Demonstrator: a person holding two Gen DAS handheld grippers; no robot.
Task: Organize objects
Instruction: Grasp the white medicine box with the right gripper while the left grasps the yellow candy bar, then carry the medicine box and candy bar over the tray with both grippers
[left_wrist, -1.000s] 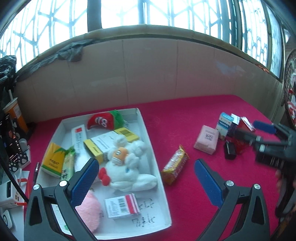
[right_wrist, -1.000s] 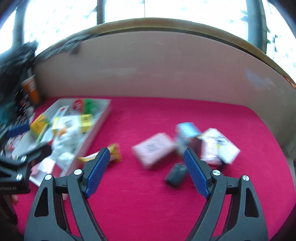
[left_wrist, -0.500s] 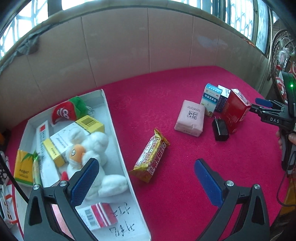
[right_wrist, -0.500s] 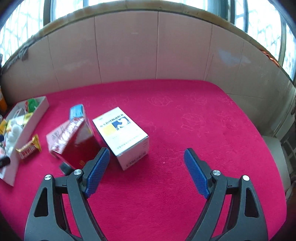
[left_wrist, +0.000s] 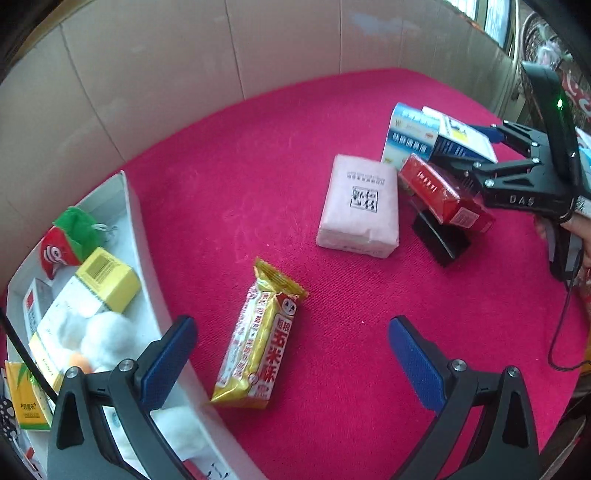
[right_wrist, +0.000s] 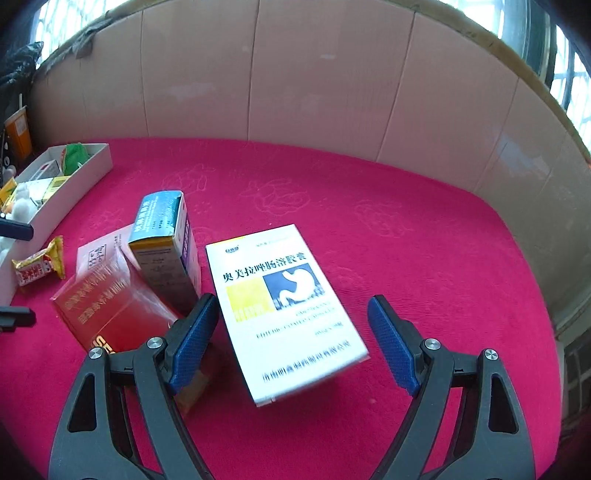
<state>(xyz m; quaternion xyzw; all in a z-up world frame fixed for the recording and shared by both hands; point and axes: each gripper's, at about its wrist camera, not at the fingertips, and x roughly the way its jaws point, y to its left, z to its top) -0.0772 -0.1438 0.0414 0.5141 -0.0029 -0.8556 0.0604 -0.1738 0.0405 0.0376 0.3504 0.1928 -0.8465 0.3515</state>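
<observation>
My left gripper (left_wrist: 291, 350) is open and empty, with a yellow snack bar (left_wrist: 260, 339) lying on the red cloth between its fingers. My right gripper (right_wrist: 293, 336) is open, its fingers on either side of a white medicine box (right_wrist: 284, 306) with a blue and yellow label. To the left of that box stand a blue box (right_wrist: 166, 243) and a red box (right_wrist: 110, 310). A pink packet (left_wrist: 360, 206) and a black charger (left_wrist: 441, 236) lie beside them. The right gripper also shows in the left wrist view (left_wrist: 480, 147).
A white tray (left_wrist: 147, 258) at the left holds a white plush toy (left_wrist: 99, 339), a yellow box (left_wrist: 107, 280), a red and green toy (left_wrist: 66, 240) and other packets. A beige wall (right_wrist: 332, 92) rings the red cloth. A cable (left_wrist: 561, 332) hangs at the right.
My left gripper moved forward and down over the snack bar. My right gripper moved in onto the white medicine box, which now lies between its fingers.
</observation>
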